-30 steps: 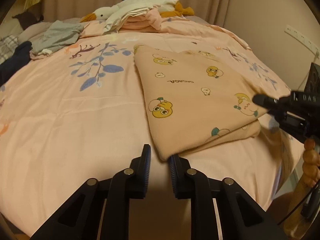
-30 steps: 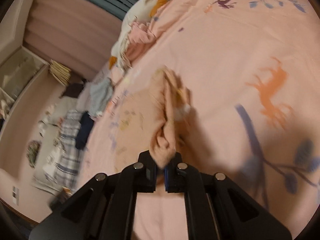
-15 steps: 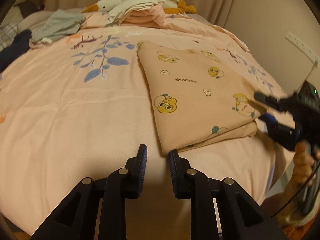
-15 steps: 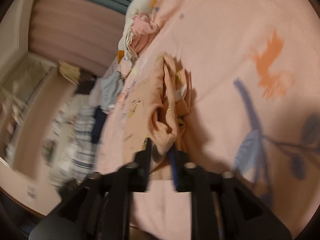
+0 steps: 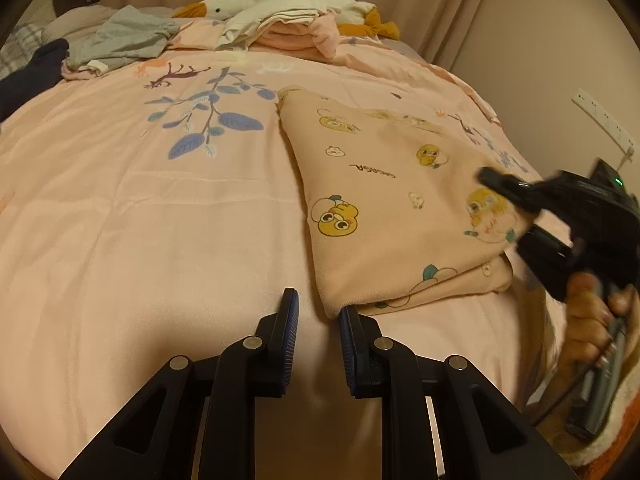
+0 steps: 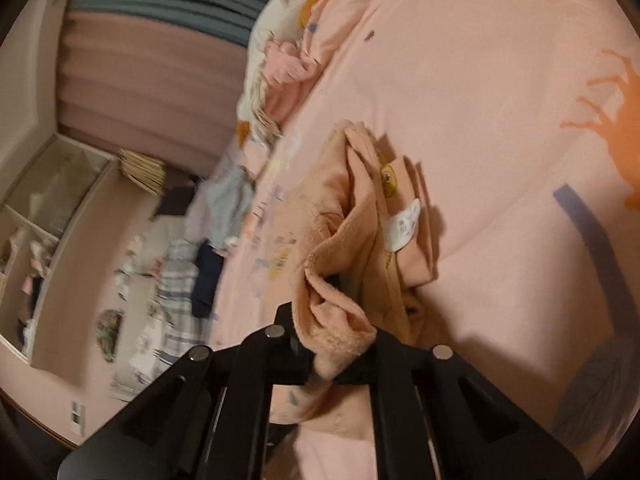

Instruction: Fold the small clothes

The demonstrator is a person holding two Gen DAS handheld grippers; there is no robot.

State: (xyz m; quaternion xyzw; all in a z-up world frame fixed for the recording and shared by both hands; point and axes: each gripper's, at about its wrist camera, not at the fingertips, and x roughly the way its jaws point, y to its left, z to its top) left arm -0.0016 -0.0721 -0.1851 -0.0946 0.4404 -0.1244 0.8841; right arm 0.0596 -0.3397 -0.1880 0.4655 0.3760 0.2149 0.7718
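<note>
**Right corner bunched and clamped, left corner not yet caught**

Peach duck-print garment [image 5: 384, 208] lying folded flat on the pink bedspread [image 5: 140, 220], right of the leaf print, near edge towards the foot of the bed. Compared with a second ago, right gripper [image 5: 516, 216] now further in over the garment's right edge and lower. Jaws closing at this moment after a brief loosening, with a thick wad of cloth [image 6: 340, 332] squeezed between them; white care label [image 6: 402, 226] turned up just beyond, layers rucked into a ridge. Probably a re-grip to gather more layers, so the right end looks secured for the next fold.

Left gripper [image 5: 318, 316] barely shifted: fingers a little apart, nothing between them, right fingertip touching or just beside the near corner of the garment. Corner still to be taken before both ends can be lifted together.

Grey clothes [image 5: 120, 40] and goose toy [image 5: 224, 6] well apart, near the head of the bed.
</note>
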